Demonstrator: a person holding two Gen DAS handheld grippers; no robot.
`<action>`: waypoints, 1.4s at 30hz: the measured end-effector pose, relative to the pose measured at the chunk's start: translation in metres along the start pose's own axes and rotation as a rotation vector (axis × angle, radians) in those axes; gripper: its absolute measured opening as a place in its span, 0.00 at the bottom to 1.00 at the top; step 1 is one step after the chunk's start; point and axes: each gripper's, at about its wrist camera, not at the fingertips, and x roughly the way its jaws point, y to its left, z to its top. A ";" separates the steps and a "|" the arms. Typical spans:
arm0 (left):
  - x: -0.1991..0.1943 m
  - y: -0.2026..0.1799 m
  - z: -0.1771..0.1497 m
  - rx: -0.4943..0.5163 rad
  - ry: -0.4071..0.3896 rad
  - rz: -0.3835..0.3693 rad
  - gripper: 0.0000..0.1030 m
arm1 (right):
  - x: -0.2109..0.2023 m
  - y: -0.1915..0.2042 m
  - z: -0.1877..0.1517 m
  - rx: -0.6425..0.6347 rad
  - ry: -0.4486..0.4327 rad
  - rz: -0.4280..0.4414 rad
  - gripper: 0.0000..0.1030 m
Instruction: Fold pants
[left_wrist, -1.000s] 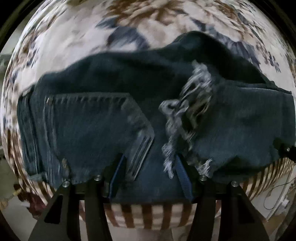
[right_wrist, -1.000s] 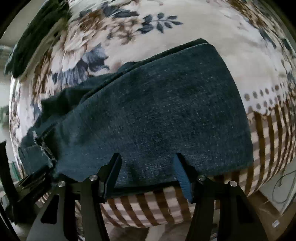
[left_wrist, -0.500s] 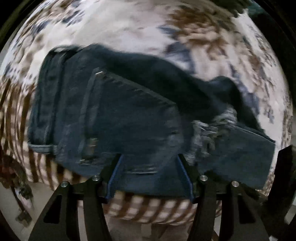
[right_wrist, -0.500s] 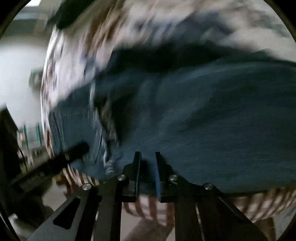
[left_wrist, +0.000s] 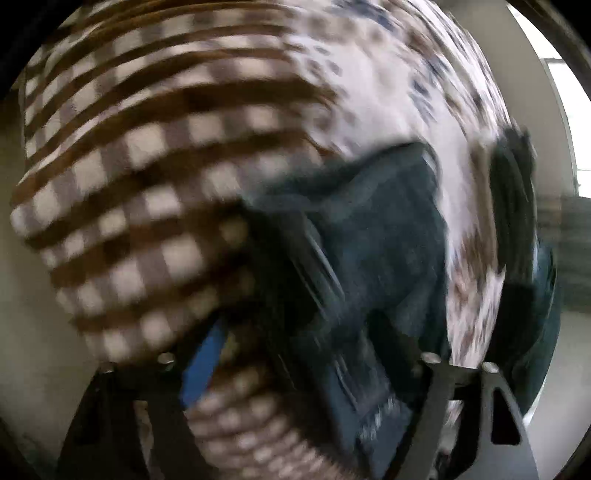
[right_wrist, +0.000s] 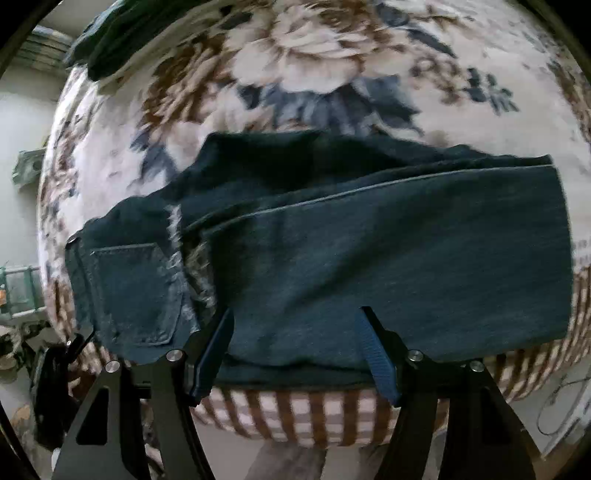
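We list first the pants (right_wrist: 369, 258): dark blue denim, folded into a wide band lying across the front of the cloth-covered surface. A back pocket (right_wrist: 136, 291) faces up at the band's left end, with a frayed pale hem (right_wrist: 177, 240) just beside it. The band's right edge is straight and cut clean; its front edge lies close to the surface's front drop.

Next, the cloth (right_wrist: 332, 55): cream with brown and blue flowers on top, and a brown-and-cream checked border (right_wrist: 295, 417) hanging over the front edge. Behind the pants we see a broad stretch of bare floral cloth. A second dark garment (right_wrist: 122, 40) lies at the far left corner, well apart from the pants.

The right gripper (right_wrist: 295, 350) hangs above the front edge of the pants, its jaws spreading wider, blue pads (right_wrist: 376, 354) clear of the denim, nothing held.

The left gripper (left_wrist: 306, 354) shows in a heavily blurred view. Its jaws are also widening; one blue pad (left_wrist: 203, 362) sits over the checked border, and the pants (left_wrist: 388, 258) lie under and beyond the right finger. We see no cloth clamped between them. A dark shape (left_wrist: 513, 206) lies farther right; we cannot tell what it is.
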 end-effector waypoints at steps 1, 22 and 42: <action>0.002 0.000 0.005 0.001 -0.015 -0.013 0.50 | 0.001 -0.002 0.002 0.010 -0.002 -0.016 0.69; 0.048 -0.047 0.002 0.182 -0.102 -0.053 0.29 | 0.027 -0.006 0.026 0.014 0.026 -0.200 0.84; -0.040 -0.208 -0.123 0.751 -0.269 -0.055 0.19 | -0.028 -0.077 0.002 0.004 -0.076 -0.222 0.89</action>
